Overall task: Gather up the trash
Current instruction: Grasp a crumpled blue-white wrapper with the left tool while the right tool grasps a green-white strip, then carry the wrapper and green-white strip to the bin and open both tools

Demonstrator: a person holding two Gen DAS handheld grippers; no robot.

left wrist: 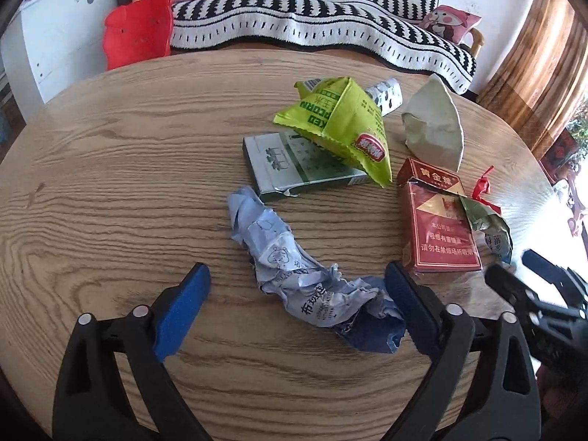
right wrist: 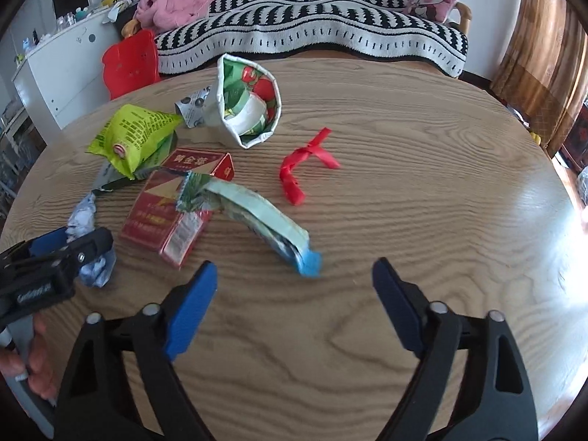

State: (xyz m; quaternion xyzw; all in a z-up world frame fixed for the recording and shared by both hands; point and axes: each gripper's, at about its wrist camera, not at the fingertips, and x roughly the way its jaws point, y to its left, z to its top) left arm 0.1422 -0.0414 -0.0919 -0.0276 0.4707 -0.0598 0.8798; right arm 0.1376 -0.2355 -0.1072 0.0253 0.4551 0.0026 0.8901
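Note:
Trash lies scattered on a round wooden table. My left gripper hangs open over a crumpled blue-and-white wrapper, which lies between its blue pads; the left pad stands well apart from it. Beyond are a green-and-white box, a lime popcorn bag, a red cigarette pack and a crushed paper cup. My right gripper is open above the table, just short of the blue end of a long pale green wrapper. A red ribbon lies farther back.
A sofa with a black-and-white striped blanket runs behind the table. A red plastic stool and a white cabinet stand at the back left. A hand holds the left gripper's grip. A wooden door is at the right.

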